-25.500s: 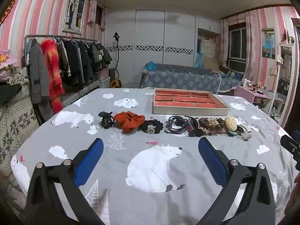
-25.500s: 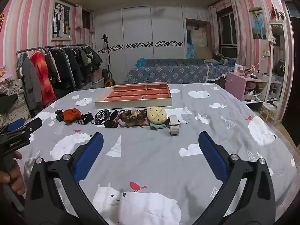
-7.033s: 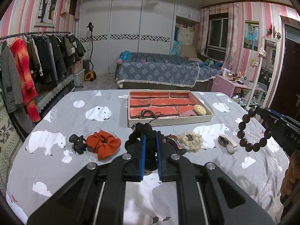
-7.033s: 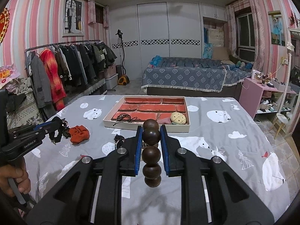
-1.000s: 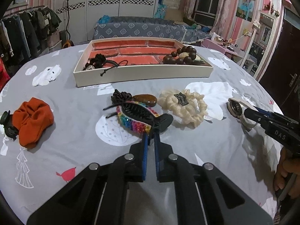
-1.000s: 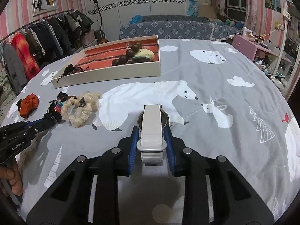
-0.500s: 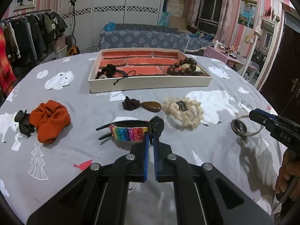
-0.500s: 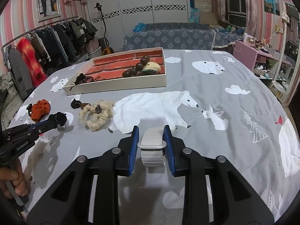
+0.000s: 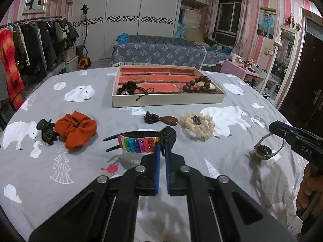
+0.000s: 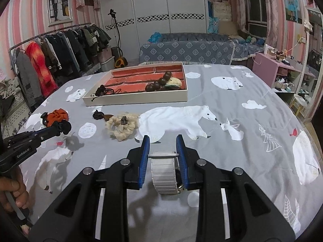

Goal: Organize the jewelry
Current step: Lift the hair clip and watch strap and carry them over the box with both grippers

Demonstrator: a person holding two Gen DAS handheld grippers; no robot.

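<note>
Left gripper point(image 9: 162, 151) clamped on rainbow hair clip's point(image 9: 139, 141) hinge end; right gripper point(image 10: 162, 157) pinches white watch point(image 10: 164, 173) band. Both held clear of the bed, probably tray-bound point(image 9: 169, 100).

Dim, warm indoor light falls from overhead. Soft shadows lie on the bedspread point(image 9: 232, 161) under both tools. Both views are sharp at centre, bowed by the fisheye lens, with black corners and a dark window point(image 10: 256, 20) behind.

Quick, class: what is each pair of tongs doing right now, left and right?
Left tongs: shut on the rainbow hair clip, lifted off the cloth.
Right tongs: shut on the white watch.
</note>
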